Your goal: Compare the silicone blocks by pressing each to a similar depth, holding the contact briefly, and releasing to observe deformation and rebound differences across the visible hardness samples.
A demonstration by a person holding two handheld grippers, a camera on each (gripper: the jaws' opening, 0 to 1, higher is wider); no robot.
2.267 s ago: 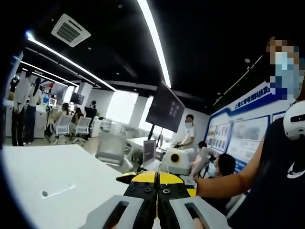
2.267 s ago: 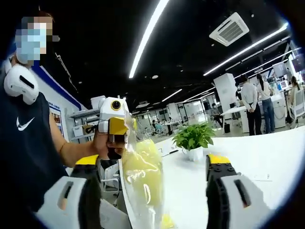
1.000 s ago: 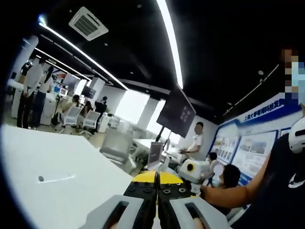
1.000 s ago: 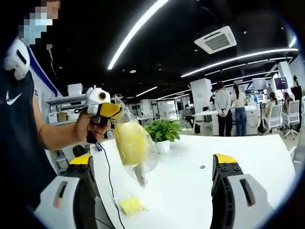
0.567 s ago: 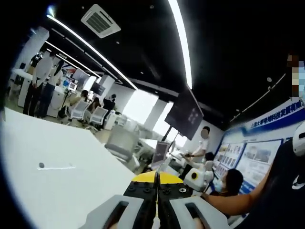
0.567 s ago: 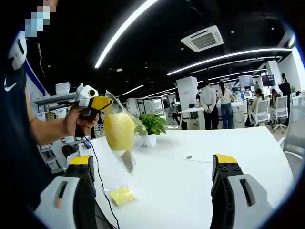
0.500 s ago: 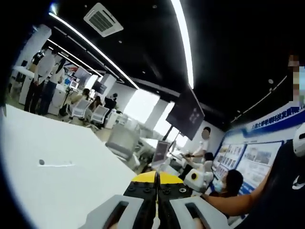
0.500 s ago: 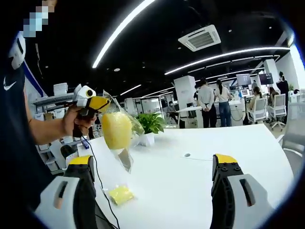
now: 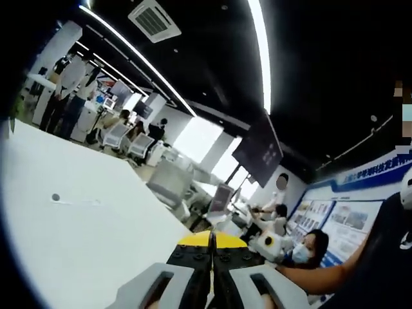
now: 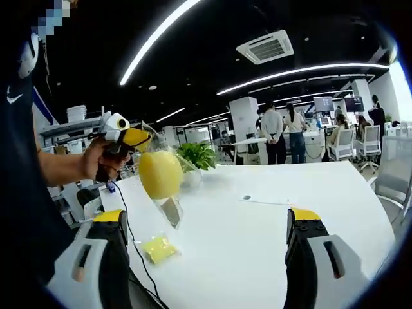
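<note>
My left gripper (image 9: 212, 240) has its jaws pressed together; in the right gripper view the left gripper (image 10: 131, 139) is held up by a hand, shut on the top of a clear plastic bag. A yellow silicone block (image 10: 159, 174) hangs in that bag above the white table (image 10: 257, 244). A second, smaller yellow block (image 10: 158, 248) in its own clear wrap lies on the table below. My right gripper (image 10: 206, 216) stands wide open with nothing between its jaws, nearer than the bag; the right gripper (image 9: 270, 243) also appears low in the left gripper view.
A potted green plant (image 10: 196, 156) stands on the table behind the hanging bag. A thin cable (image 10: 132, 238) runs down from the left gripper. The white table (image 9: 77, 225) spreads wide. Several people (image 10: 283, 132), chairs and desks are far behind.
The left gripper with its hanging bag now sits farther from the right gripper than 2.3 s ago. Both views have tilted and show more of the table. Jaw states are the same.
</note>
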